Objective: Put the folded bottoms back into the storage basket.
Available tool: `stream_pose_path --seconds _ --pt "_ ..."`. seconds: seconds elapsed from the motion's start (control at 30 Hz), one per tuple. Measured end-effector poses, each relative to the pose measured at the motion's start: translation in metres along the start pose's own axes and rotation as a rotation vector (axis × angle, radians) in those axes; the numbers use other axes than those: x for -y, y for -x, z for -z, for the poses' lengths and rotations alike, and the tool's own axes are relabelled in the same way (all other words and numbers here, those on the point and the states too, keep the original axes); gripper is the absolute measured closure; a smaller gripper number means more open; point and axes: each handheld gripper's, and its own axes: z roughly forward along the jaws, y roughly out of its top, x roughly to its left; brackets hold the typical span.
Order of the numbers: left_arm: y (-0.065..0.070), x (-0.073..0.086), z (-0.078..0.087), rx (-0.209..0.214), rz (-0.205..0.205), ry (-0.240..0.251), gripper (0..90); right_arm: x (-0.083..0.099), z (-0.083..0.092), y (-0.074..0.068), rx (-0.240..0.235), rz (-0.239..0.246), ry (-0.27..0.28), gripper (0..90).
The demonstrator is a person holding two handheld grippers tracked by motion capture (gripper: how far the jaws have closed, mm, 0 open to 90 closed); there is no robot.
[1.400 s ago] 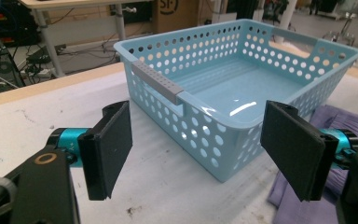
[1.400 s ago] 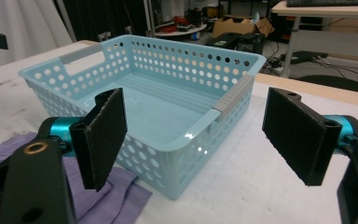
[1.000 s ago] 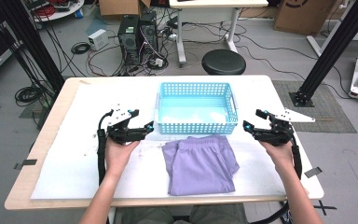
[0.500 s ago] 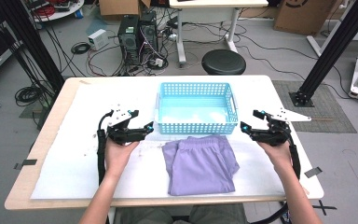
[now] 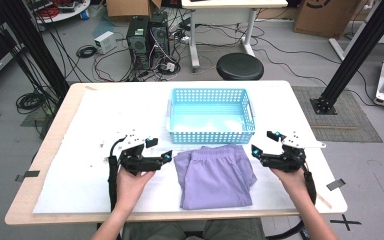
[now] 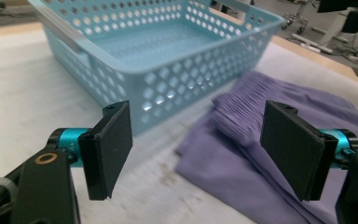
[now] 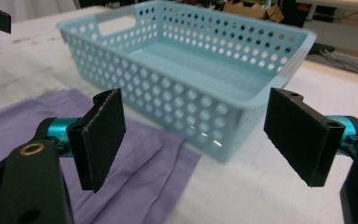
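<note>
A: Flanking the purple shorts (image 5: 215, 175) (basket (image 5: 211, 95) at 12 o'clock): left gripper (image 5: 167, 156), right gripper (image 5: 255, 150), jaws wide, empty.
B: Both moved inward since; bare table (image 5: 70, 165) outside.

— What is the big flat thing?

— A table (image 5: 60, 125). It has a light wood edge, and a white sheet (image 5: 95, 200) covers most of its top.

— What sits on the sheet?

— A blue basket (image 5: 211, 136) with lots of little holes. It sits near the far side, in the middle.

— Anything else?

— Yes, a folded purple cloth (image 5: 215, 177). It lies flat, just in front of the basket, on the near side. Its top edge is right by the basket wall.

— What is on the wood?

— A few bits of tape (image 5: 335, 184) near the edges.
</note>
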Motion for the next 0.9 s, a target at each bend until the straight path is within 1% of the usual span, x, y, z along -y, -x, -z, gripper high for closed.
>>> stream_pose_path --seconds 0.1,0.17,0.23,0.27,0.33,0.37,0.43,0.5,0.53,0.57,0.67,0.7,0.77,0.8,0.9 --pt "0.012 0.007 0.0 0.006 -0.018 -0.018 26.2 0.008 0.001 -0.012 -0.007 0.014 -0.011 20.8" --pt "0.02 0.012 0.0 0.019 -0.025 -0.032 26.3 0.013 0.002 -0.018 -0.027 0.016 -0.024 20.8" --pt "0.028 0.016 -0.001 0.03 -0.027 -0.05 26.3 0.016 0.002 -0.022 -0.042 0.012 -0.037 20.8" --pt "0.032 0.019 -0.003 0.036 -0.029 -0.063 26.3 0.018 0.002 -0.025 -0.053 -0.003 -0.047 20.8" --pt "0.04 0.024 -0.006 0.052 -0.02 -0.093 26.9 0.023 0.0 -0.029 -0.075 -0.033 -0.076 20.8" --pt "0.045 0.026 -0.009 0.06 -0.022 -0.11 28.4 0.025 0.0 -0.031 -0.078 -0.044 -0.09 20.8" --pt "0.052 0.028 -0.013 0.058 -0.033 -0.135 29.7 0.028 -0.002 -0.036 -0.08 -0.053 -0.115 20.8" --pt "0.059 0.03 -0.018 0.045 -0.052 -0.164 29.8 0.03 -0.004 -0.04 -0.08 -0.061 -0.141 20.8" --pt "0.061 0.03 -0.021 0.036 -0.061 -0.178 29.8 0.032 -0.005 -0.042 -0.078 -0.061 -0.152 20.8" --pt "0.063 0.031 -0.024 0.033 -0.054 -0.185 29.7 0.033 -0.007 -0.044 -0.077 -0.068 -0.165 20.8" --pt "0.063 0.033 -0.029 0.046 -0.043 -0.219 29.7 0.035 -0.01 -0.048 -0.072 -0.057 -0.208 20.9" --pt "0.063 0.033 -0.03 0.044 -0.043 -0.229 29.7 0.035 -0.012 -0.05 -0.065 -0.048 -0.223 20.9" --pt "0.063 0.035 -0.031 0.031 -0.044 -0.254 29.7 0.035 -0.013 -0.051 -0.051 -0.048 -0.251 21.1" --pt "0.063 0.035 -0.032 0.021 -0.04 -0.267 29.7 0.035 -0.014 -0.051 -0.044 -0.049 -0.27 21.0" --pt "0.06 0.037 -0.034 0.01 -0.013 -0.3 29.7 0.036 -0.016 -0.05 -0.035 -0.07 -0.323 21.0"
